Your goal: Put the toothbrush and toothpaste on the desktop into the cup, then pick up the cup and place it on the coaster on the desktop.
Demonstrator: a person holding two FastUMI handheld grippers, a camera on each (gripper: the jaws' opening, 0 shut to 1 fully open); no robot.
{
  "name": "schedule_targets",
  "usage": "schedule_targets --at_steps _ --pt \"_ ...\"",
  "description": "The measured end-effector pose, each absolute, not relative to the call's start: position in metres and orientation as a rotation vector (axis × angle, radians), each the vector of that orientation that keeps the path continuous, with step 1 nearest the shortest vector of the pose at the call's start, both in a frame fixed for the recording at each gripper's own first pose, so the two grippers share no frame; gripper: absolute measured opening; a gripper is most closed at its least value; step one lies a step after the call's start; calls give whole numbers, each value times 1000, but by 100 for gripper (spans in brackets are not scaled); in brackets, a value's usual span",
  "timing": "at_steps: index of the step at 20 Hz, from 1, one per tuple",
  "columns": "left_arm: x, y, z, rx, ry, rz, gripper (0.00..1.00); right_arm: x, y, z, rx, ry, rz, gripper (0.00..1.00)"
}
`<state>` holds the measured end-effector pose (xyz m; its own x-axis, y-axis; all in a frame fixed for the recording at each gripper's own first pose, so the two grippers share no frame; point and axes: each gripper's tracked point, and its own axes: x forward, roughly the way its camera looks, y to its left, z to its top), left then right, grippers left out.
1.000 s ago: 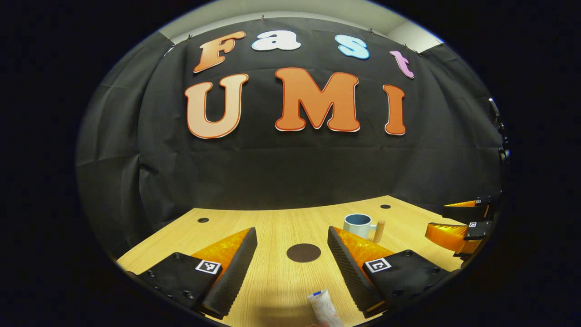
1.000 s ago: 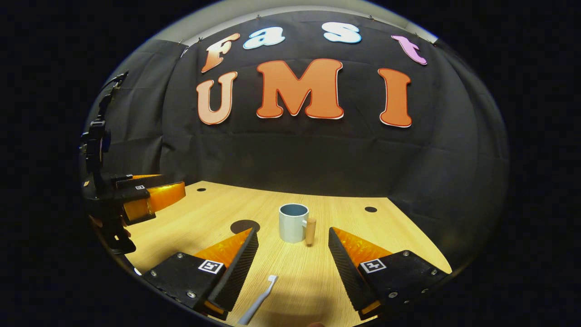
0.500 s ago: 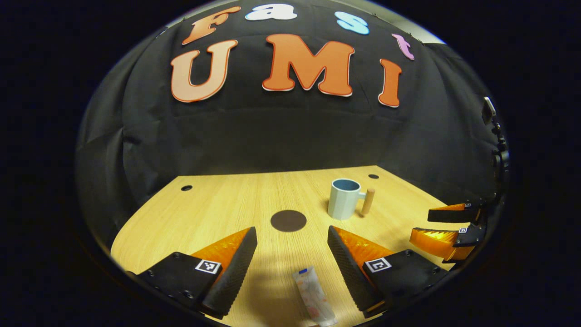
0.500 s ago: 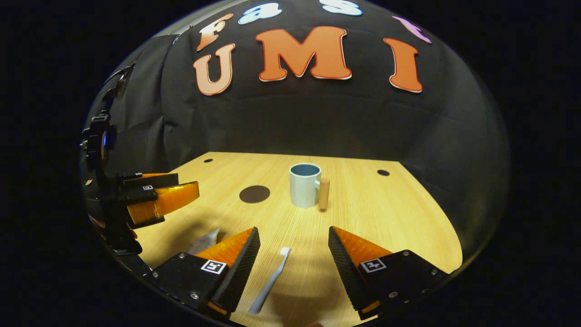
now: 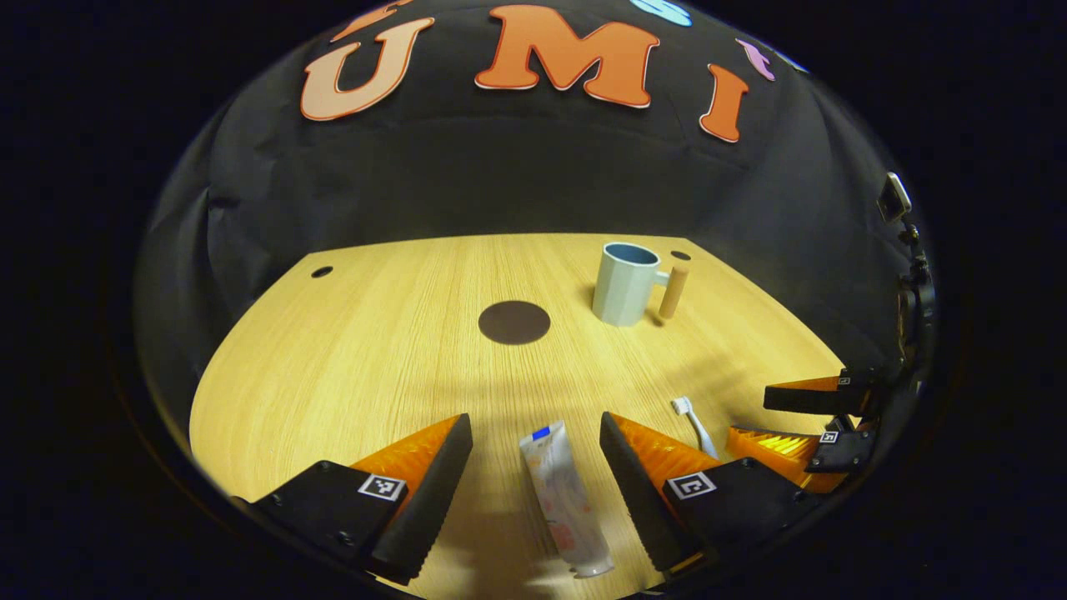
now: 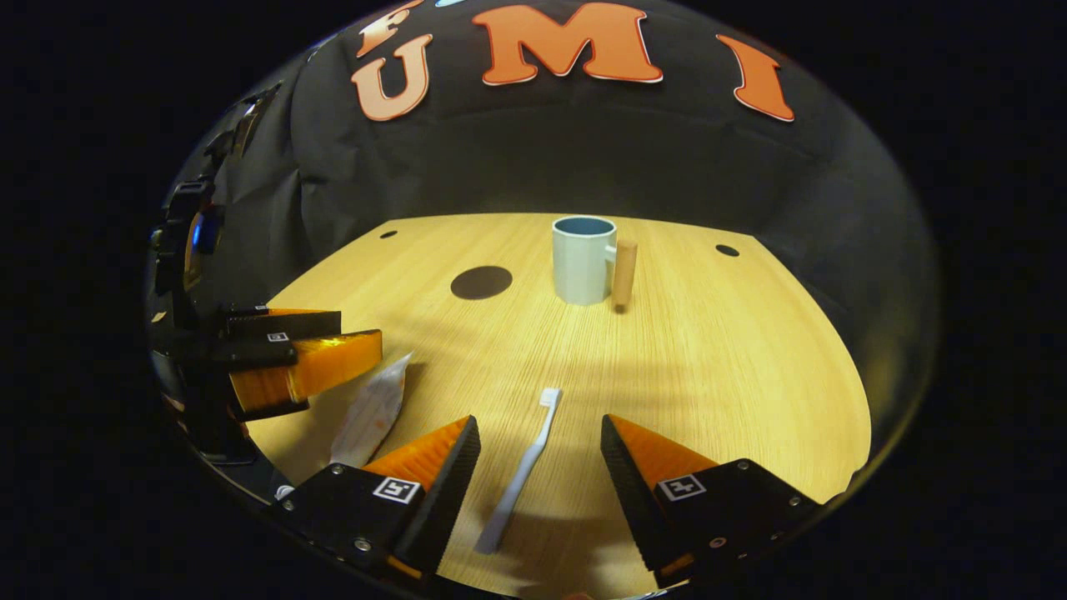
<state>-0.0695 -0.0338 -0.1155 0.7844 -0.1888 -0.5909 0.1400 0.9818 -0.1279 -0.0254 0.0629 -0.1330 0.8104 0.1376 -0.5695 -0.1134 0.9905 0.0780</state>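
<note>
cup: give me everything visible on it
The cup is pale blue-grey, faceted, with a darker blue inside and a wooden peg-like handle on its right side. It stands upright on the wooden desktop, to the right of the dark round coaster and apart from it. Nothing shows inside; nothing grips it.

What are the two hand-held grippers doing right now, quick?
Left hand-held gripper: open, holding nothing, toothpaste lying between its fingers.
Right hand-held gripper: open, holding nothing, toothbrush lying between its fingers.

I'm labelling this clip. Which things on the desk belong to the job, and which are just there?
Job:
toothpaste
toothbrush
cup
coaster
left claw, open
right claw, open

Just there:
desk and its holes
</note>
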Motion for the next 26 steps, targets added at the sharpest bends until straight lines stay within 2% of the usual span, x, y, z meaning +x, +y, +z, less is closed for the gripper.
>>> schedule_targets --at_steps 1,3,5,10,13,15,16,17,18,19,21,22,23,24,26 --pt "-73 -34 -120 -82 668 -180 98 -24 66 -137 48 633 136 85" --pt "-77 -34 -131 -85 716 -182 91 -21 71 -142 54 670 130 75" --pt "-84 -37 -141 -90 758 -190 92 -18 76 -145 55 700 122 76" --pt "-98 -47 -164 -95 847 -210 92 -15 83 -138 31 757 109 59" --pt "-104 -51 -174 -97 888 -213 90 -10 90 -142 39 797 107 53" --pt "-104 -44 -178 -69 889 -182 93 -6 90 -140 24 796 95 50" --pt "-104 -42 -175 -66 887 -183 80 -8 91 -139 16 802 90 45" --pt "-105 -45 -178 -63 892 -180 81 -7 93 -140 16 800 81 44" --pt "-103 -44 -179 -67 895 -169 78 -6 92 -138 17 802 67 38" --pt "-103 -43 -178 -63 890 -150 67 -1 93 -139 35 801 57 29" --pt "-102 -35 -179 -27 873 -119 44 0 94 -141 94 803 46 21" --pt "-101 -36 -177 -23 869 -122 33 3 92 -142 104 800 45 14" --pt "-96 -39 -183 -37 870 -123 33 2 91 -142 102 795 46 11" --pt "-99 -41 -178 -55 874 -122 22 0 90 -139 105 788 44 7" --pt "-99 -41 -176 -82 870 -127 22 -1 91 -137 128 785 52 5"
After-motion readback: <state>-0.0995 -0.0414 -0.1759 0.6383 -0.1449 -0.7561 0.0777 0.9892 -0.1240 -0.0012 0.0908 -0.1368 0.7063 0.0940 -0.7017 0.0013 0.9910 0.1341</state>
